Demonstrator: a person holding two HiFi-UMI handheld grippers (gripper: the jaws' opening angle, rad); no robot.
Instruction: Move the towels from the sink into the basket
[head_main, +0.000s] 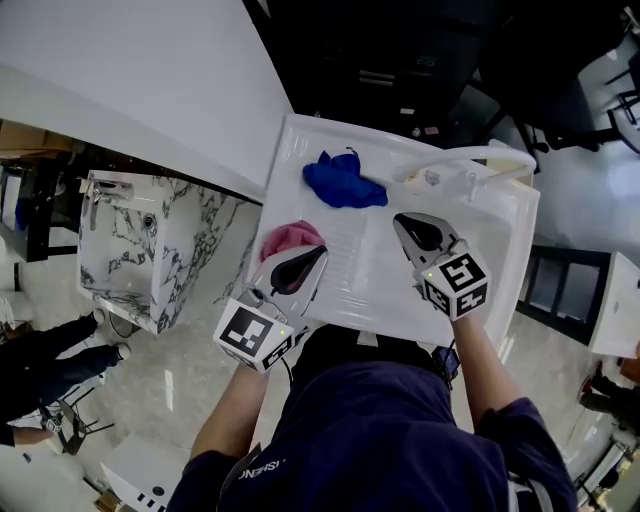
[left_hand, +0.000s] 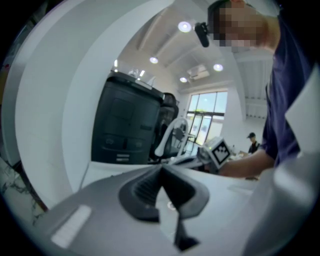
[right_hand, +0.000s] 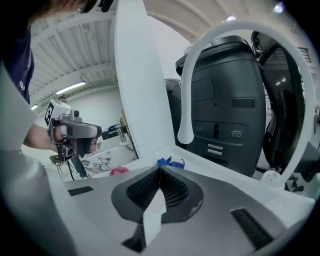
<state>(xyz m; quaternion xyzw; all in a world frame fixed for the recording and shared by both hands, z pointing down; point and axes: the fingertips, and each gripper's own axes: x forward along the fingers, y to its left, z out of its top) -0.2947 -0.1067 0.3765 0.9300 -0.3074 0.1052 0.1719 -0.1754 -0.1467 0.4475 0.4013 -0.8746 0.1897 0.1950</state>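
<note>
1. Left gripper (head_main: 318, 253), in the head view, is hovering clenched and empty. Its tip is sitting just beside the pink towel (head_main: 290, 238) at its 10 o'clock in the sink (head_main: 400, 300). The right gripper (head_main: 402, 220), equally clenched, is facing the blue towel (head_main: 343, 182) at its 10 o'clock, near but apart. Each hand is nearer its own towel. Both towels are lying bunched, showing no long axis. Counting: two towels, two grippers, no basket showing.
2. Left gripper view: the jaws are pressing together on nothing, and neither towel is showing.
3. Right gripper view: the jaws are meeting, empty. The blue towel (right_hand: 169, 161) is lying at 12 o'clock just past them, and the pink towel (right_hand: 119, 170) at 10 o'clock, farther off.
</note>
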